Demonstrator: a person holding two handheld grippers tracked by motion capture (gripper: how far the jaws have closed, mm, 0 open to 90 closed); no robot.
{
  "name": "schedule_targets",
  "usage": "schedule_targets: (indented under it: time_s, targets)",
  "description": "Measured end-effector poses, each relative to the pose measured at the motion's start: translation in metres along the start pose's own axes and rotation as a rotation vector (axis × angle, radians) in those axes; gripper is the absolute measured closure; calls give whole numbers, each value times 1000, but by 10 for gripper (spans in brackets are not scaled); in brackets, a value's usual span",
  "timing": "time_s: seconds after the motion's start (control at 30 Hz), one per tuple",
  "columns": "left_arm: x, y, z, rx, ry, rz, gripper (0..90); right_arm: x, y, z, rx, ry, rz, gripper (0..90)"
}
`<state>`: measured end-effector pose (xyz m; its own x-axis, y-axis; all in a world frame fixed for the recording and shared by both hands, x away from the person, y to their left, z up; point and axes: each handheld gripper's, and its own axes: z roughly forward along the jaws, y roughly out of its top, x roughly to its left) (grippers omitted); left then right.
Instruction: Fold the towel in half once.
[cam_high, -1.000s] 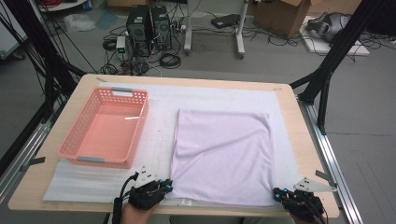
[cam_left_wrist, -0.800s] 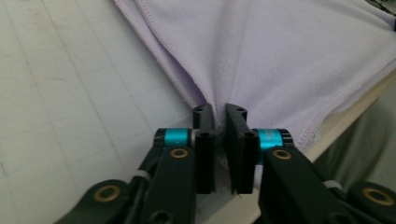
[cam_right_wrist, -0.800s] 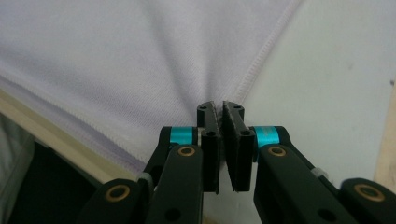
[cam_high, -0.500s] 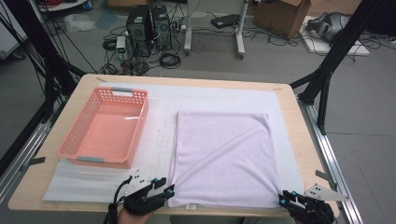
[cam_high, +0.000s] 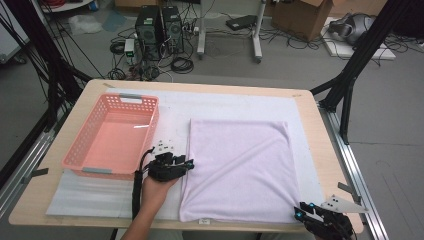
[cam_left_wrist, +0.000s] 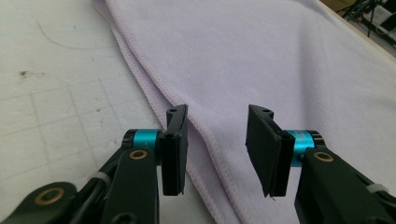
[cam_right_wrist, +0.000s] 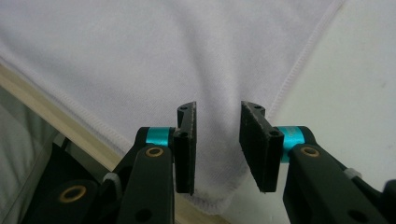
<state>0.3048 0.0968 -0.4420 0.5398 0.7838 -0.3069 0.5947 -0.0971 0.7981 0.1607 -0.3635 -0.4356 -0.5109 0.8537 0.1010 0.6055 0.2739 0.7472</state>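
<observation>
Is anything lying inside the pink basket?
No, the high view shows the basket with a bare floor, while the towel lies flat on the table beside it.

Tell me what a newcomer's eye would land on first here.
First, the lilac towel spread flat across the right half of the table, folded double. Next, the pink basket at the left, with nothing in it. Then the two grippers: the left gripper open at the towel's left edge, the right gripper open over its near right corner.
</observation>
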Motion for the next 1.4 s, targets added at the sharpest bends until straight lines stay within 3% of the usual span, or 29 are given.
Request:
schedule_targets:
  time_s: [0.1, 0.2, 0.3, 0.43, 0.47, 0.53, 0.6, 0.7, 0.77, 0.9, 1.0, 1.1, 1.23, 1.33, 1.4]
  targets:
    - [-1, 3, 9, 27, 19, 17, 632, -2, 0, 0, -3, -2, 1, 656]
    - [-4, 5, 14, 37, 49, 76, 848, -3, -1, 0, 0, -7, 12, 651]
    - [-2, 8, 16, 40, 92, 81, 886, -4, -1, 1, -1, -8, 8, 645]
    - [11, 11, 12, -29, 187, 34, 887, -4, -1, 1, -4, -10, 9, 642]
    - [15, 11, 12, -33, 188, 13, 887, -4, -1, 1, -3, -13, 10, 641]
    - [14, 9, 14, -6, 183, 5, 852, -4, -1, 1, -4, -18, 16, 631]
    - [11, 7, 13, -10, 162, 1, 641, -5, -1, 1, -5, -25, 21, 619]
    - [6, -1, 3, -37, 142, 12, 563, -6, -1, 0, -12, -32, 34, 622]
    - [3, -10, -4, -29, 121, 17, 522, -7, -2, -1, -14, -33, 37, 639]
    - [-7, -27, -25, -27, 84, 53, 521, -3, -2, -2, -18, -24, 27, 693]
    - [-14, -41, -40, -34, 45, 52, 545, -1, -3, -1, -2, -26, 18, 702]
    - [-22, -56, -52, -9, 16, 59, 567, -2, -4, 2, 22, -35, 14, 720]
    - [-32, -72, -60, 12, -79, 43, 588, 2, -5, 4, 41, -77, -20, 824]
    - [-39, -76, -59, 17, -68, 77, 593, 1, -5, 5, 41, -80, -26, 864]
    - [-43, -79, -59, 13, -39, 127, 687, 3, -4, 5, 44, -91, -36, 876]
